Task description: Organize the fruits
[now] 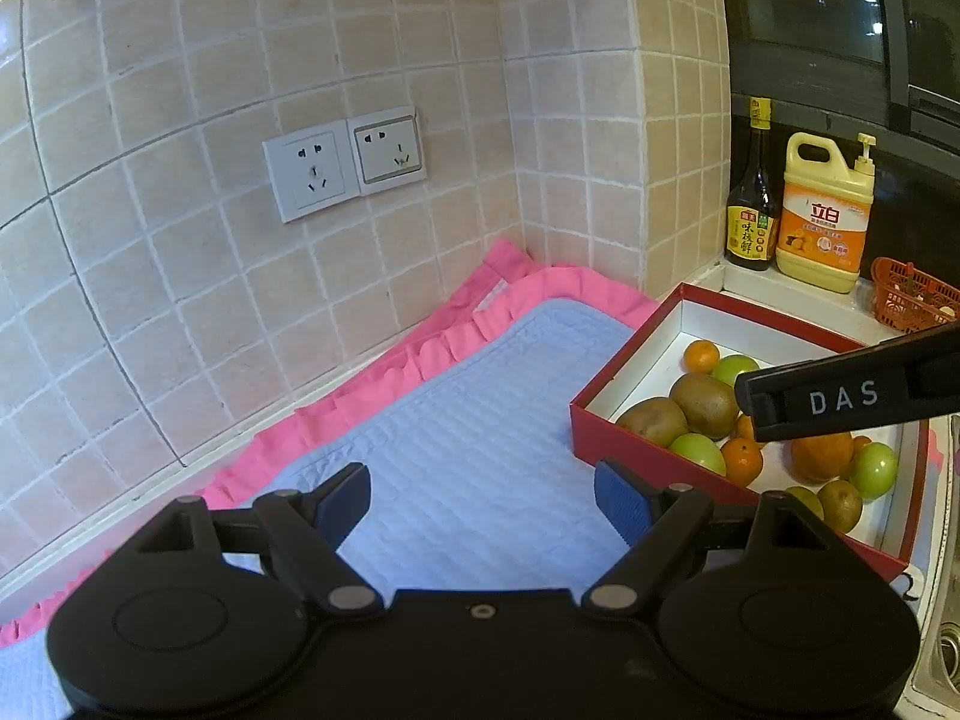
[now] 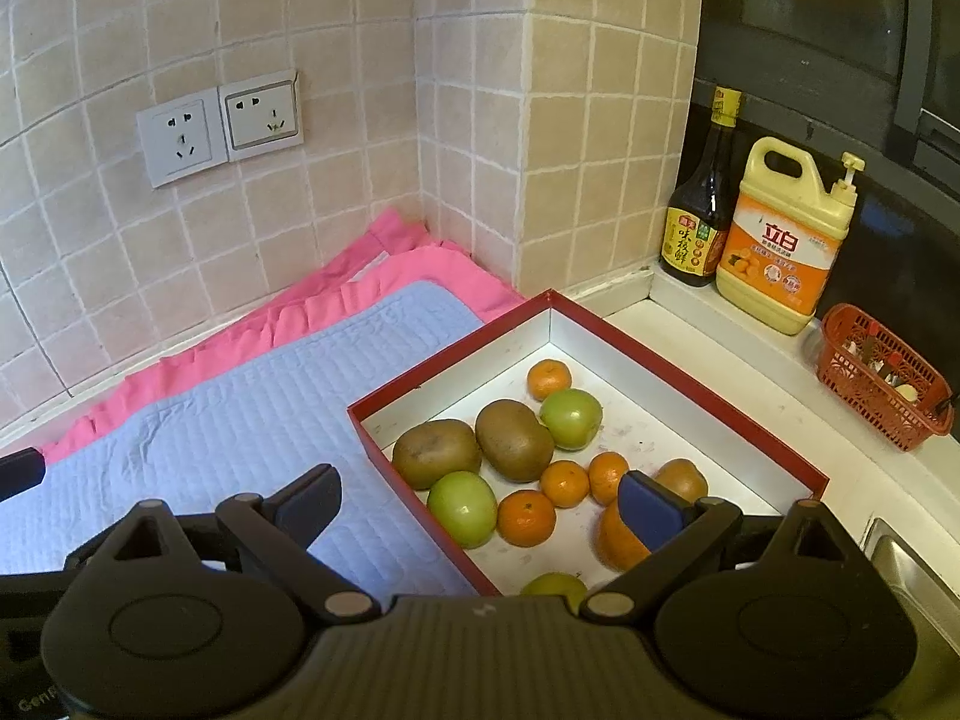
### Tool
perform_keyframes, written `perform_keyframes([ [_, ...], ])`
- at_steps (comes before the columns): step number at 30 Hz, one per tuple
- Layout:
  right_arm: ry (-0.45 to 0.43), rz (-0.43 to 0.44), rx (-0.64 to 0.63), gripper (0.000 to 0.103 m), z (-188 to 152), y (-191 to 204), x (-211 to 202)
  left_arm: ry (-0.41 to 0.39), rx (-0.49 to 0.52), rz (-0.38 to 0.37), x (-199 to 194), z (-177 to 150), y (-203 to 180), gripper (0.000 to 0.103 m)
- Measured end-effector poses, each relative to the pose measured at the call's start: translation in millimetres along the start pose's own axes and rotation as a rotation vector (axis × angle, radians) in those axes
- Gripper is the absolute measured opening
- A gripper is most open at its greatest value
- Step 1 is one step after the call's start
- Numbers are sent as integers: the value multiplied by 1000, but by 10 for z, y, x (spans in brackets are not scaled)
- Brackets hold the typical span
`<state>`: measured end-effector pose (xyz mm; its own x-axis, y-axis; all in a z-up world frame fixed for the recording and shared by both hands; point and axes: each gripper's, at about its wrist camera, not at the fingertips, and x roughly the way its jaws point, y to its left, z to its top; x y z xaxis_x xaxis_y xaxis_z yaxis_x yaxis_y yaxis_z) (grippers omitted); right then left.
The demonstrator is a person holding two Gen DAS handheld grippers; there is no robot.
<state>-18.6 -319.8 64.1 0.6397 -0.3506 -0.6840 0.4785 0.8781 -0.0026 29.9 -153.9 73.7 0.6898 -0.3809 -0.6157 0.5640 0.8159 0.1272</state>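
We see the red shallow cardboard box [image 2: 690,387] on the bench just right of the pale blue quilted mat [image 2: 240,414], holding the kiwis, green apples and oranges. Behind it, on the ledge, the dark glass sauce bottle [image 2: 699,210] stands left of the yellow plastic detergent jug [image 2: 780,240], with the small red plastic basket [image 2: 882,384] farther right.

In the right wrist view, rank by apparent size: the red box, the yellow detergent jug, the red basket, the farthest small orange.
Largest to smallest:
1. red box
2. yellow detergent jug
3. red basket, close to the jug, so that order is unsure
4. farthest small orange
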Motion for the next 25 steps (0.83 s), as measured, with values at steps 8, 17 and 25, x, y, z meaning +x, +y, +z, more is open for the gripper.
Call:
perform_keyframes([
  [8, 2, 5, 3, 100, -2, 21, 2, -1, 6, -4, -2, -7, -2, 97],
  [17, 5, 9, 4, 100, -9, 24, 9, 0, 5, -11, -1, 0, 5, 97],
  [25, 6, 10, 3, 100, -16, 48, 21, -29, 0, 51, 0, -20, 25, 97],
])
